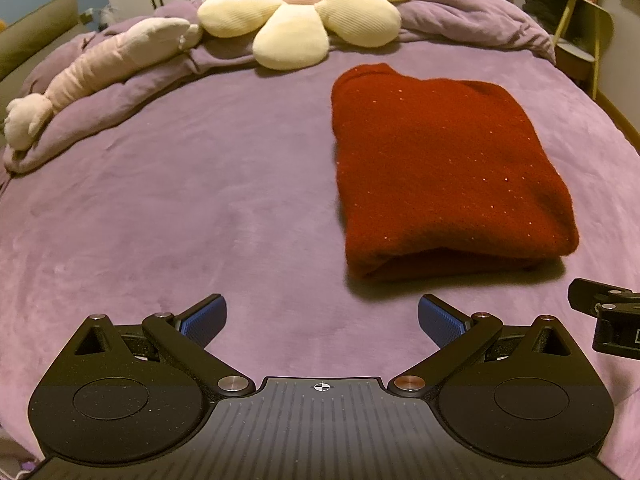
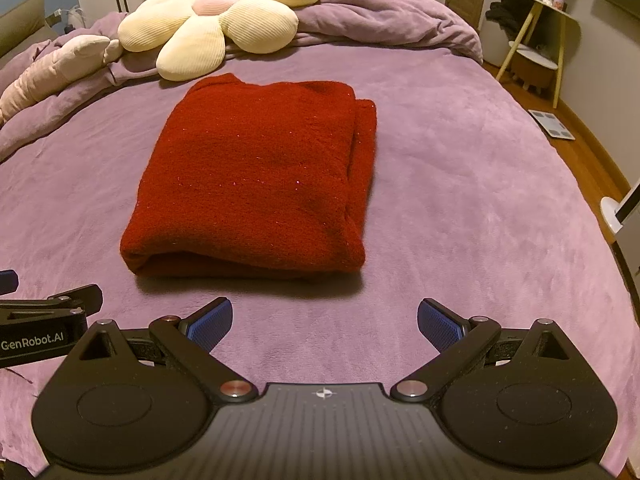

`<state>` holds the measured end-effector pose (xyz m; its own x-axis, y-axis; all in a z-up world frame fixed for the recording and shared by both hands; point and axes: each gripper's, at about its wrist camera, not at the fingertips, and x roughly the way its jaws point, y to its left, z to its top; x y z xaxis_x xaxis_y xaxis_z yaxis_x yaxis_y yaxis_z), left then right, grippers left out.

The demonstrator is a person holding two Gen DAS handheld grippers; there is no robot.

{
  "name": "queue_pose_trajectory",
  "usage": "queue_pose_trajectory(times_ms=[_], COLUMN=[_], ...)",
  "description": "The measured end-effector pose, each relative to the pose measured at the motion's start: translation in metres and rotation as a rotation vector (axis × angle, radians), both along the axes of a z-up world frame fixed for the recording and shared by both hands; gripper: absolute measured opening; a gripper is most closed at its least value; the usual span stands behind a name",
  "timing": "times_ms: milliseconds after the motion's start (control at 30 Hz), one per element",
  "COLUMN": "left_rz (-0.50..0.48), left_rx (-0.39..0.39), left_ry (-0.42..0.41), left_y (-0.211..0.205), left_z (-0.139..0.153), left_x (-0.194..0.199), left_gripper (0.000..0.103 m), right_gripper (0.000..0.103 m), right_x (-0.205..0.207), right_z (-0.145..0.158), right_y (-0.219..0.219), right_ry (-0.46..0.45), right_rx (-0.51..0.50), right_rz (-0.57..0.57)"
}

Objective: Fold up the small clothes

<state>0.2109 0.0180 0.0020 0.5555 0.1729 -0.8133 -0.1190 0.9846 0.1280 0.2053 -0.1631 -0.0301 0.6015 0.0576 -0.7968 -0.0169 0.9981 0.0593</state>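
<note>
Presently: left gripper [image 1: 322, 320], jaws wide apart, empty, above the bed [image 1: 180, 208]. Right gripper [image 2: 325, 322], jaws likewise spread, empty. Red garment [image 2: 256, 180], folded into a rectangle, flat on bed just ahead of right jaws, ahead-right of left jaws. Flower cushion [image 2: 216, 16] beyond garment, near bunched duvet [image 2: 380, 20].
</note>
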Motion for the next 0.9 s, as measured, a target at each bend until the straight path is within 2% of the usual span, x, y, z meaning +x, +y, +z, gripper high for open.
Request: queue_pose_trajectory(times_ms=[367,900], left_rz=[-0.001,-0.020], left_rx=[-0.012,0.010], left_ry=[0.006,-0.011], left_y=[-0.0007,-0.0041], left_z=[-0.0010,0.0000], left_x=[0.0014,-0.0016], left_gripper=[0.103,0.103], right_gripper=[0.099,0.099], right_x=[0.0006,-0.0003], right_z=[-0.0013,-0.0026], right_y=[-0.0016,-0.0023], right_ry=[0.001,-0.002], right_rx=[0.006,0.001], right_rz=[-0.004,-0.007])
